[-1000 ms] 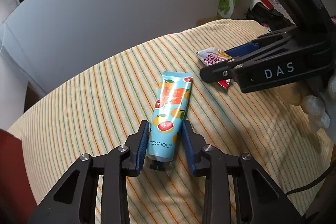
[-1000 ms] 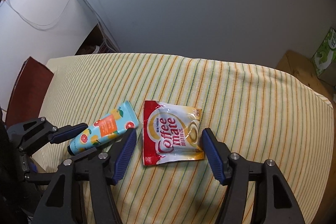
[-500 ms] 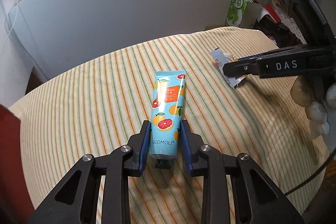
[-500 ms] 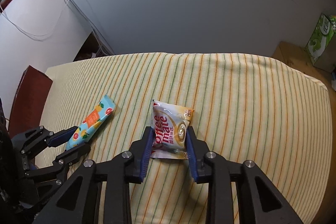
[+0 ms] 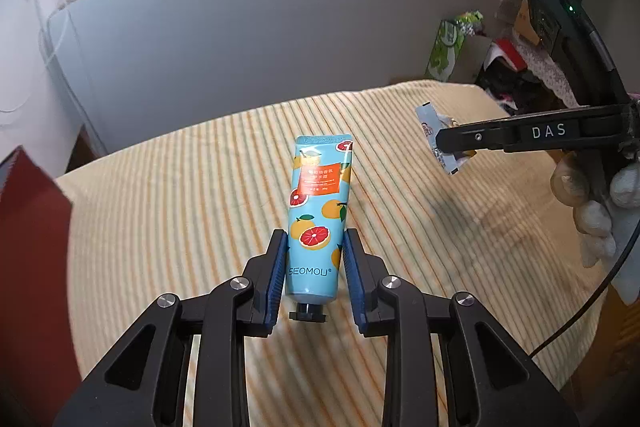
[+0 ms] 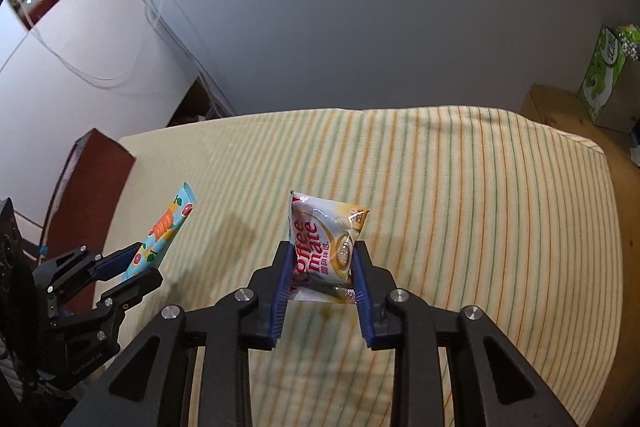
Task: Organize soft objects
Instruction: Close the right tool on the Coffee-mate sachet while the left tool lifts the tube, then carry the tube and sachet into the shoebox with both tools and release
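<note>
Two hand-held grippers are working above a table draped in a striped cloth [image 5: 180, 219], each carrying one soft item clear of the fabric. The left gripper [image 5: 315, 269] is clamping the lower end of a blue hand-cream tube [image 5: 320, 211] printed with grapefruit and oranges; its blue pads [image 5: 277, 277] are pressing on both sides of the tube, the black cap hanging just below the fingers and the crimped end pointing away over the cloth. To the right of the tube, the right gripper [image 6: 323, 273] is pinching a creamer sachet [image 6: 326, 241] by its lower half, the jaws narrowed enough that the packet is buckling between the pads [image 6: 362, 279]. A gloved hand [image 5: 596, 211] is gripping that tool at the frame's right edge. The tube's shadow is falling on the cloth beneath it. Behind the cloth a grey panel [image 6: 380, 27] is standing upright, with a green carton [image 6: 604, 75] off its right end.
</note>
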A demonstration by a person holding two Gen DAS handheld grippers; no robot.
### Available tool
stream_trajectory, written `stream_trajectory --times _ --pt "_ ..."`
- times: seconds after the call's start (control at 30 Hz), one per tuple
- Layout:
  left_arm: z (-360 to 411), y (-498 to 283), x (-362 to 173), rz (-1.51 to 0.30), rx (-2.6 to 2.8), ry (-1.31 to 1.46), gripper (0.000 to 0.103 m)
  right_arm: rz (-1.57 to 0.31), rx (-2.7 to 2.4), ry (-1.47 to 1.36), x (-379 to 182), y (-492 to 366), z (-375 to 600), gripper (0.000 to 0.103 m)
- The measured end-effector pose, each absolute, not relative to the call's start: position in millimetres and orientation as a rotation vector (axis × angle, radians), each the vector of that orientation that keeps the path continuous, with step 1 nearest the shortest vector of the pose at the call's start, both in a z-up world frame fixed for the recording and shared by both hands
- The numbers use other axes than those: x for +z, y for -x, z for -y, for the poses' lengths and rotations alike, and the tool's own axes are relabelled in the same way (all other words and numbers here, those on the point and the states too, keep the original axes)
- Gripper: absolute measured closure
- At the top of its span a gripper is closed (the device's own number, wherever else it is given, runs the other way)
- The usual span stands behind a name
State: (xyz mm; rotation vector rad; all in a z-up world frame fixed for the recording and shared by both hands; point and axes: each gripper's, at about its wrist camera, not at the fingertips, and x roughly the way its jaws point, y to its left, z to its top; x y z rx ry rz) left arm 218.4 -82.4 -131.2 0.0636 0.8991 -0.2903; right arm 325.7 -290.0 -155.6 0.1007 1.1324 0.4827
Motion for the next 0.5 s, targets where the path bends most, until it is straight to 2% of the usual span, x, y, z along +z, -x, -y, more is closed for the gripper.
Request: stream_trajectory --times 0.5 --pt "-21.0 -139.8 -57.4 -0.773 -0.134 -0.02 0.077 -1.006 0.66 -0.024 -75.6 -296.8 203.3 0.077"
